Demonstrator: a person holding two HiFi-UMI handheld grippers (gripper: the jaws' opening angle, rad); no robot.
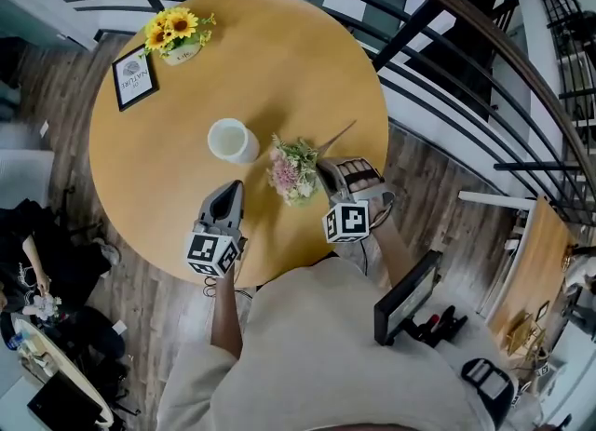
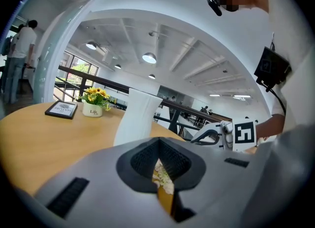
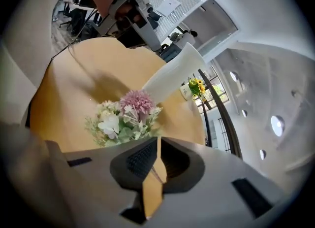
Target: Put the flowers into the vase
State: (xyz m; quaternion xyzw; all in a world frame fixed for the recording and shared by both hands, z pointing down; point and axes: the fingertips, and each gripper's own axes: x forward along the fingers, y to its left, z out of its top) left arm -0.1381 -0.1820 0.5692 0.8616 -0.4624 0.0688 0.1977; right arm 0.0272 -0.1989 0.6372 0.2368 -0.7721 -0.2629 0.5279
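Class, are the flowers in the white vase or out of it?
Out. The vase stands with a bare mouth; the flowers are beside it, by the right hand-held gripper.

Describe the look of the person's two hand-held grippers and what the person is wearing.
The left hand-held gripper and the right hand-held gripper both have pale grey, tapering bodies with dark ribbed pads set inside. Each carries a cube printed with black-and-white square markers. The person wears a light beige top.

Round wooden table (image 1: 279,57), white vase (image 1: 231,141) near centre, pink bouquet (image 1: 293,170) at right gripper (image 1: 323,166), left gripper (image 1: 231,189) near the edge
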